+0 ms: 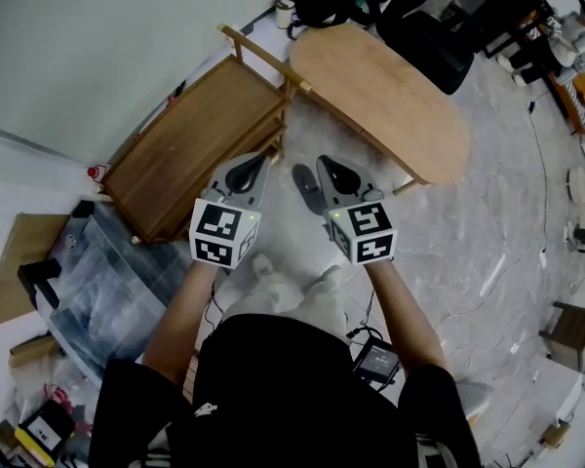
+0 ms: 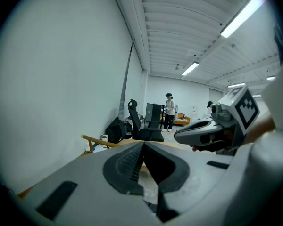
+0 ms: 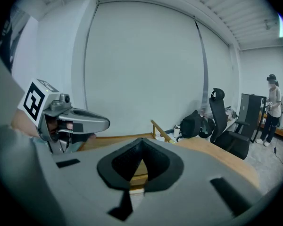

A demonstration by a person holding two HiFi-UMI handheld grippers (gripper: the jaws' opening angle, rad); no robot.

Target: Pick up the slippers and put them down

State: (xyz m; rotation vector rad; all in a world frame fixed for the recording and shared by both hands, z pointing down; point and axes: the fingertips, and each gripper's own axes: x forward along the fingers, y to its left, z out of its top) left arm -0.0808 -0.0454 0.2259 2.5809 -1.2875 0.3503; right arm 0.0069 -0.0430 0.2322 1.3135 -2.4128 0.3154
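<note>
left gripper (image 2: pixel 142 147) – jaws together, empty; right gripper (image 3: pixel 141 147) – likewise | slipper (image 1: pixel 307 189): long axis runs away

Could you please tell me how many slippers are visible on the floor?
1: a dark slipper lies on the floor between the left gripper and right gripper, ahead of the person's feet. Another may be hidden behind them.

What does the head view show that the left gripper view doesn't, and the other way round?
Only the head view shows the person's feet and the wooden rack on the floor. Only the left gripper view shows the ceiling lights and a standing person at the far end of the room. Both show the right gripper, the oval table and the office chair.
</note>
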